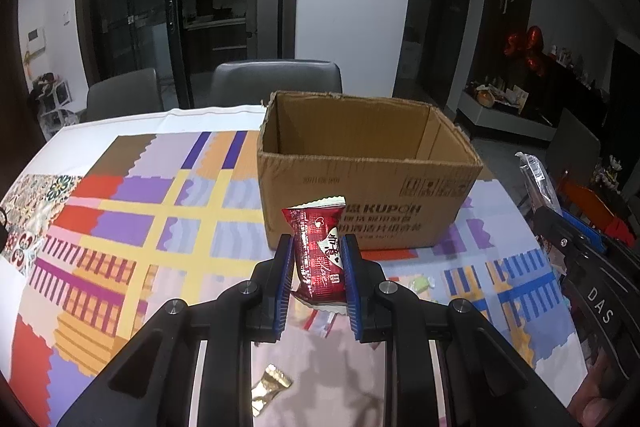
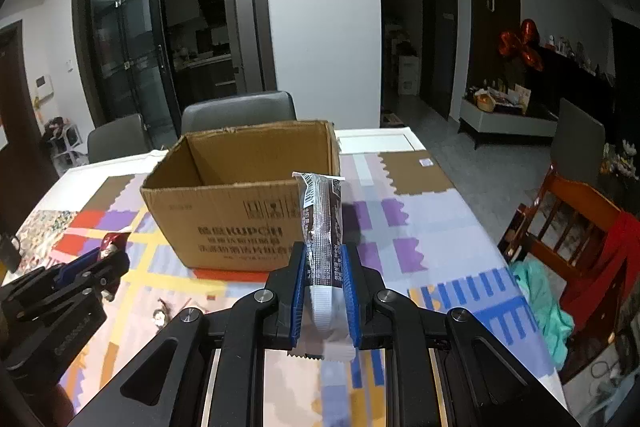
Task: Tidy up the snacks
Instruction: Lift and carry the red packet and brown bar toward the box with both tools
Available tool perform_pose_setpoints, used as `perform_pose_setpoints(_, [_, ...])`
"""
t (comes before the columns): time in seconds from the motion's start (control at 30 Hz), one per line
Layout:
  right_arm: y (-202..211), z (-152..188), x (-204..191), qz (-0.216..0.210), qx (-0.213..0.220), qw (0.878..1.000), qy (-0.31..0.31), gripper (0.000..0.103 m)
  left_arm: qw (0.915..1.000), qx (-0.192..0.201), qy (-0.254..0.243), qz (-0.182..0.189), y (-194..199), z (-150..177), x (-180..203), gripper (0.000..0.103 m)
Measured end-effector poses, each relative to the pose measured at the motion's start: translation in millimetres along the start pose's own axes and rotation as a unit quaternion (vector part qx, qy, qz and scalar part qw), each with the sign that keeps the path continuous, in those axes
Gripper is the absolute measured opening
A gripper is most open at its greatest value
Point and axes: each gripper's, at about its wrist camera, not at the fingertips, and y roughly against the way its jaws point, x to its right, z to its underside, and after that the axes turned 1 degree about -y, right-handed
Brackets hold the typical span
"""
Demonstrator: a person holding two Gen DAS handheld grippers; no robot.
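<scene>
Jaws of the left gripper [image 1: 318, 277] clenched on a red snack packet [image 1: 319, 254], held upright above the table [image 1: 132, 211], just short of the box's near wall. On the cloth beneath this gripper: a small gold-wrapped candy [image 1: 269, 388] near the table's near edge, and a pale green sweet [image 1: 420, 283] a little right of the jaws.

Cardboard box [image 1: 370, 183] stands open-topped toward the far edge of the table, flaps gone or folded; what shows of its inside is bare cardboard, floor not visible.

Jaws of the right gripper [image 2: 323, 293] clenched on a long grey-and-white snack packet [image 2: 323, 227], upright, its top level with the box's right near corner. This gripper hovers above the table near the box's right side, pointing toward the far edge; the left gripper shows at its left, lower down.
</scene>
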Motion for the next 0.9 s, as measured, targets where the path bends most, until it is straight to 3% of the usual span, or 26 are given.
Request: perform_pose_setpoints(0.9, [-35,-63,-12,-0.033,0.024,0.999,0.022,0.019,0.9999,0.011,-0.009,-0.002,-36,-63,-2,0.025])
